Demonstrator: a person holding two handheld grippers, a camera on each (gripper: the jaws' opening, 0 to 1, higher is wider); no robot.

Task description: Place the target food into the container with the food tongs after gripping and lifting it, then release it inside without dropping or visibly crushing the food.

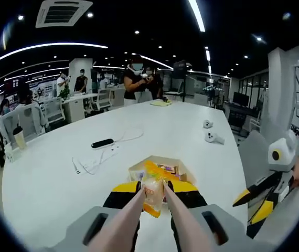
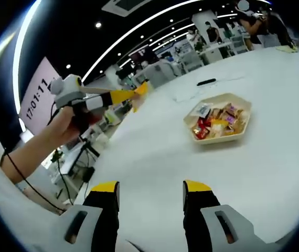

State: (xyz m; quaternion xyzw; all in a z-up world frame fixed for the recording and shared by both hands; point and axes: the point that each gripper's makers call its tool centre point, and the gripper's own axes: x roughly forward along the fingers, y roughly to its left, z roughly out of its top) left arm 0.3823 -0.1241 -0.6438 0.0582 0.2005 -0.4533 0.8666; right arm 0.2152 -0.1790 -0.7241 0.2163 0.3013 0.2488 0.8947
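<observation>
In the left gripper view, a white cup with a dark lid (image 1: 19, 137) stands at nine o'clock near the long white table's (image 1: 50, 173) edge. A black oblong device (image 1: 102, 143) with white cables (image 1: 94, 163) lies toward ten o'clock from the middle. At centre, pale food tongs (image 1: 139, 220) rise from six o'clock, carried in the left gripper (image 1: 153, 190), whose yellow-tipped black jaws are pressed against the tong arms. The tong tips pinch an orange-and-clear wrapped snack (image 1: 153, 195), held just in front of the shallow hexagonal beige tray (image 1: 139, 169) of assorted wrapped snacks. Two small white controllers (image 1: 211, 134) lie at two o'clock. At four o'clock the other gripper, black with yellow tips (image 1: 254, 202), comes in from the side.

In the right gripper view, a hand (image 2: 73, 119) at nine o'clock holds the left gripper, its yellow tips pointing toward one o'clock. The right gripper (image 2: 151, 195) at six o'clock has its jaws spread wide apart with nothing between them, above bare tabletop. The tray (image 2: 220, 139) of snacks sits at two o'clock, well apart from it.
</observation>
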